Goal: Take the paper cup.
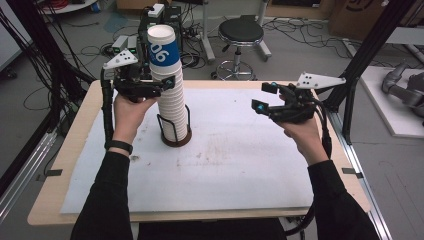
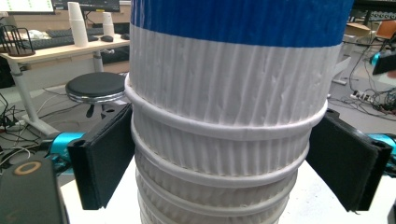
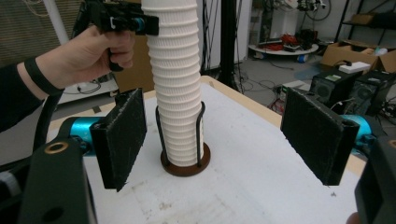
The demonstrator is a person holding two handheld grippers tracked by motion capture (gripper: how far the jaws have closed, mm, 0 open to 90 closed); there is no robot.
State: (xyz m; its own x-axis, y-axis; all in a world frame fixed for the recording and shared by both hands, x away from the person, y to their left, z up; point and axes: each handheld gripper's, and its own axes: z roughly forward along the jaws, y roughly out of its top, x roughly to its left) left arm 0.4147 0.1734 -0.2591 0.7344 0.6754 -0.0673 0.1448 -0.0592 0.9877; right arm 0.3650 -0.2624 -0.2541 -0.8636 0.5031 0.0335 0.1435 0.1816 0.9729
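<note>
Left gripper [image 1: 167, 85] straddles the tall stack of ribbed white paper cups [image 1: 170, 107] just below the blue-banded top cup [image 1: 162, 50]; pads flank the ribs, contact uncertain. Right gripper [image 1: 265, 97] wide open, empty, well apart. Stack stands in a black wire holder [image 1: 176, 135] on the white mat [image 1: 240, 170]; the wooden table edge [image 1: 65, 145] surrounds the mat.

The table [image 1: 75, 165] has a light wooden top with rounded corners. A white mat [image 1: 240, 175] covers most of the top, leaving a wood border exposed along each edge. The mat surface shows faint brownish stains near its centre. A round dark cup holder [image 1: 176, 140] with upright wire arms stands directly on the mat, left of centre. A tall stack of white ribbed paper cups [image 1: 170, 105] sits inside the holder.
</note>
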